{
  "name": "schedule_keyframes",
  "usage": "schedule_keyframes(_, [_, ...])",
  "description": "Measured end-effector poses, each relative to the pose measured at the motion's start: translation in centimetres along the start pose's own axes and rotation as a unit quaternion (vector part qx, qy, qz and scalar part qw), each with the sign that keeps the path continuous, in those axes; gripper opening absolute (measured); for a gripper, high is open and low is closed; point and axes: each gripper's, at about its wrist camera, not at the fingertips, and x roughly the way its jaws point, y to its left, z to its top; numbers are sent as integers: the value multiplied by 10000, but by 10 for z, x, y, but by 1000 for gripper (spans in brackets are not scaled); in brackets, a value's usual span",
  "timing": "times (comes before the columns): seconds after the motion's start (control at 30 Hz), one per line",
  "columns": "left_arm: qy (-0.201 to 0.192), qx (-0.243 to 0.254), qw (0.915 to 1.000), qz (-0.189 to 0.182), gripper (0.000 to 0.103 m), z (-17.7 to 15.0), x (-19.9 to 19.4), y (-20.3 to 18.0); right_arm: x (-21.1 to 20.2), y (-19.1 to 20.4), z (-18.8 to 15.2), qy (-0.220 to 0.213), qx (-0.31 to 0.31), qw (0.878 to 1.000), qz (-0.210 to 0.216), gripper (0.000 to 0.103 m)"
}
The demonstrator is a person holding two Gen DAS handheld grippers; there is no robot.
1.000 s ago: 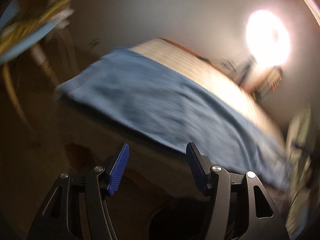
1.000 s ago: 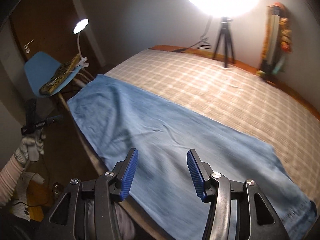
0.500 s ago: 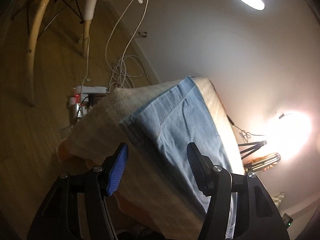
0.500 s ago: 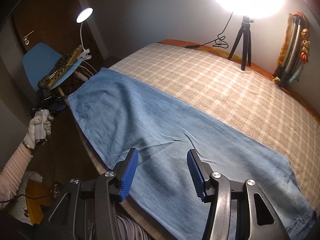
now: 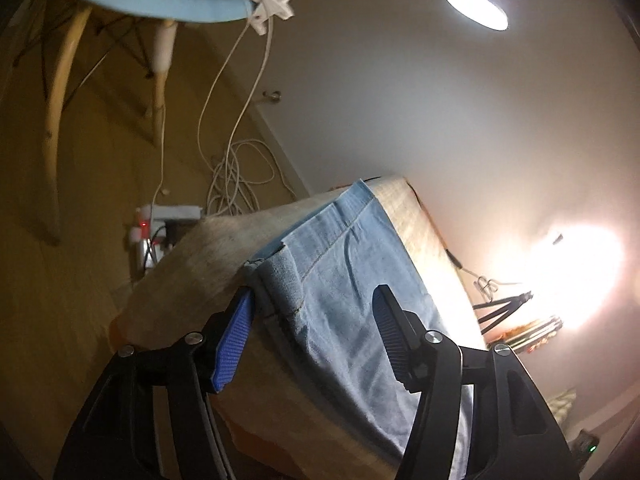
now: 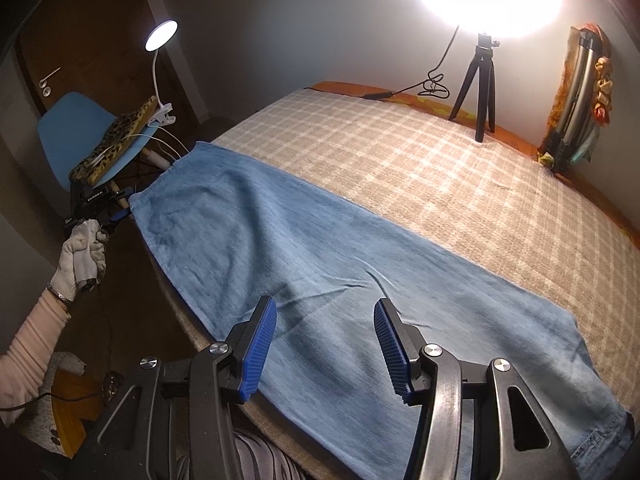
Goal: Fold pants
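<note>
Light blue jeans (image 6: pixel 320 264) lie flat and lengthwise along the near side of a bed (image 6: pixel 420 168) with a beige checked cover. In the left wrist view the jeans (image 5: pixel 352 280) show from one end, with a corner hanging at the bed's edge. My left gripper (image 5: pixel 316 320) is open, its jaws on either side of that corner, close to it. In the right wrist view the left gripper (image 6: pixel 108 210) shows at the far left end of the jeans, held by a gloved hand. My right gripper (image 6: pixel 324 328) is open and empty above the middle of the jeans.
A blue chair (image 6: pixel 76 140) with a leopard cushion and a clip lamp (image 6: pixel 162 36) stands by the bed's left end. Cables and a power strip (image 5: pixel 172 216) lie on the floor. A ring light on a tripod (image 6: pixel 480 92) stands on the bed's far side.
My left gripper has swung down to the bed's end and closed in on the jeans' corner. My right gripper has held nearly still above the jeans.
</note>
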Motion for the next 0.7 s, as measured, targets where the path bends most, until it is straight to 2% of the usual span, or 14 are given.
schedule_keyframes(0.23, [9, -67, 9994, 325, 58, 3, 13, 1, 10, 4, 7, 58, -22, 9999, 79, 53])
schedule_keyframes(0.3, [23, 81, 9980, 629, 25, 5, 20, -3, 14, 4, 11, 79, -1, 9999, 110, 53])
schedule_keyframes(0.33, [19, 67, 9974, 712, 14, 7, 22, -3, 17, 3, 14, 97, 22, 9999, 141, 53])
schedule_keyframes(0.43, [-56, 44, 9986, 533, 13, 9, 21, -6, 23, 4, 24, 130, 55, 9996, 230, 53])
schedule_keyframes(0.53, [-224, 718, 9954, 596, 12, 4, 16, -31, 32, 8, 38, 201, 56, 9989, 415, 53])
schedule_keyframes(0.6, [-287, 1135, 9918, 504, 12, -2, 11, -53, 40, 12, 49, 249, 52, 9983, 521, 53])
schedule_keyframes(0.67, [-334, 1550, 9862, 475, 12, -10, 9, -72, 50, 16, 64, 308, 76, 9971, 689, 54])
schedule_keyframes(0.7, [-334, 1904, 9803, 417, 12, -19, 8, -88, 58, 20, 76, 337, 95, 9961, 805, 55])
